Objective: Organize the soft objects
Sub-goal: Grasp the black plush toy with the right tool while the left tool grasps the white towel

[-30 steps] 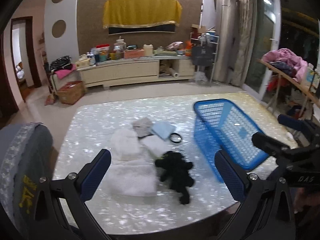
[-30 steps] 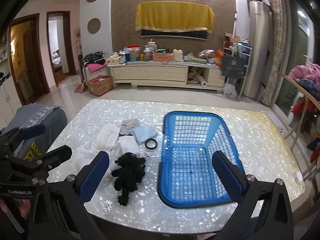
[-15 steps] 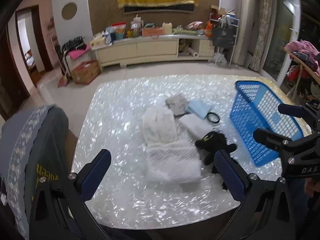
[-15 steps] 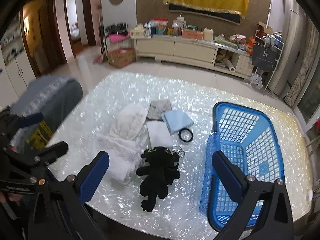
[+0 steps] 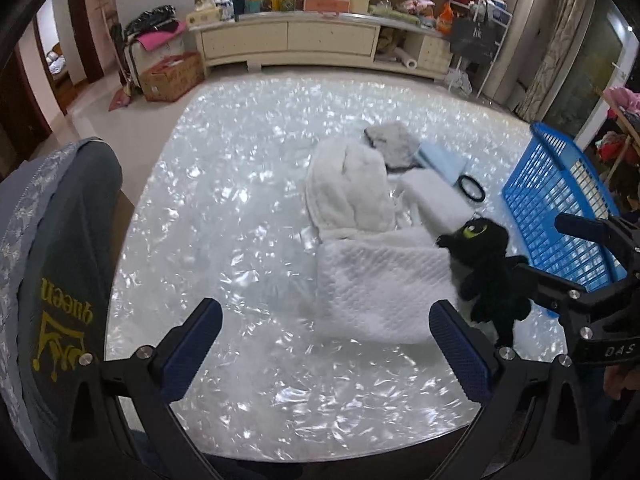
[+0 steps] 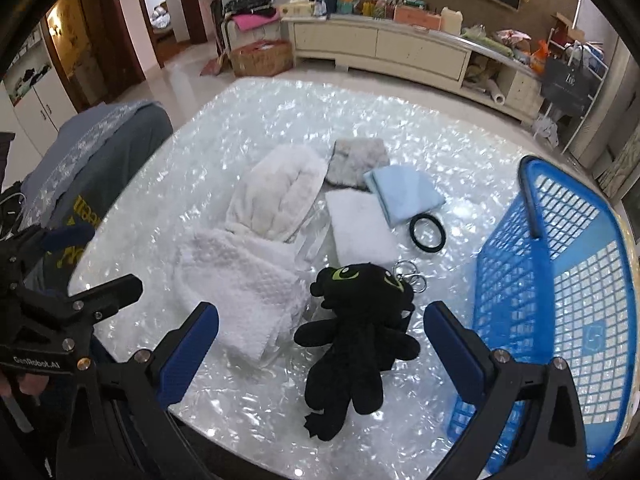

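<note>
A black plush dragon (image 6: 354, 332) lies on the shiny table, also in the left wrist view (image 5: 486, 264). Left of it lie a folded white waffle towel (image 6: 240, 284) (image 5: 380, 284), a fluffy white cloth (image 6: 276, 196) (image 5: 348, 188), a small white pad (image 6: 360, 228), a grey furry piece (image 6: 356, 160) and a light blue cloth (image 6: 408, 192). The blue basket (image 6: 560, 292) (image 5: 560, 208) stands at the right. My right gripper (image 6: 320, 340) is open, above the dragon's body. My left gripper (image 5: 324, 344) is open, just before the waffle towel's near edge.
A black ring (image 6: 427, 230) and metal key rings (image 6: 408, 274) lie between the cloths and the basket. A chair back draped in grey cloth (image 5: 52, 280) stands at the table's left edge. A long cabinet (image 5: 300, 40) lines the far wall.
Both grippers have moved left and down toward the table. The right one has left the basket and now hangs over the plush dragon. The left one has neared the white towel.
</note>
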`<state>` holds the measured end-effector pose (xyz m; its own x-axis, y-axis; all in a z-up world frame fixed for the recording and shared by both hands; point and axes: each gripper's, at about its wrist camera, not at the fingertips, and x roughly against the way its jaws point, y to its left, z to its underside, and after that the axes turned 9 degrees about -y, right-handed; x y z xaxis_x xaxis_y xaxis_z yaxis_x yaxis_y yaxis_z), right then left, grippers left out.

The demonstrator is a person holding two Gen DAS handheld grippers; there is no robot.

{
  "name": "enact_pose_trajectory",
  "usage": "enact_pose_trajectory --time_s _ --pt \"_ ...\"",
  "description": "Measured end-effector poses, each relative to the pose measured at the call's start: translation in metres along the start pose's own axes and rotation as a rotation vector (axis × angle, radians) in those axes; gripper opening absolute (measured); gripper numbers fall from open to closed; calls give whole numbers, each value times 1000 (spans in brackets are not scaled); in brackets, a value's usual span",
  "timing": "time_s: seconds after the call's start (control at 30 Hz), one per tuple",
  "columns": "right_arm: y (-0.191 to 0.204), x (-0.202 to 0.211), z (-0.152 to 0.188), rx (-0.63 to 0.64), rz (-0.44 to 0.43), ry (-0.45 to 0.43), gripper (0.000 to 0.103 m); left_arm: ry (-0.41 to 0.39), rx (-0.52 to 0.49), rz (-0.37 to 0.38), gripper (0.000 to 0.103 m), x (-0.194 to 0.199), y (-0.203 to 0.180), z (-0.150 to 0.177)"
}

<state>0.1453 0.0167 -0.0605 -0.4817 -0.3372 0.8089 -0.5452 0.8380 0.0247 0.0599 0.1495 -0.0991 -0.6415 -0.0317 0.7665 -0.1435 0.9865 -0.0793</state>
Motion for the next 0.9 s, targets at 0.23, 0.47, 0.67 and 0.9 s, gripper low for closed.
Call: enact_pose_trajectory --time_s 0.23,0.47,0.67,0.9 --pt "-8 -32 6 -26 32 66 97 91 -12 47 103 -43 17 -4" --pt "-25 -49 15 -66 68 113 97 157 -40 74 103 -83 29 -8" --pt "-35 -66 19 -85 92 161 94 188 -76 109 103 -108 23 -7" --pt "-43 -84 26 -119 80 212 93 226 -68 150 95 -126 17 -4"
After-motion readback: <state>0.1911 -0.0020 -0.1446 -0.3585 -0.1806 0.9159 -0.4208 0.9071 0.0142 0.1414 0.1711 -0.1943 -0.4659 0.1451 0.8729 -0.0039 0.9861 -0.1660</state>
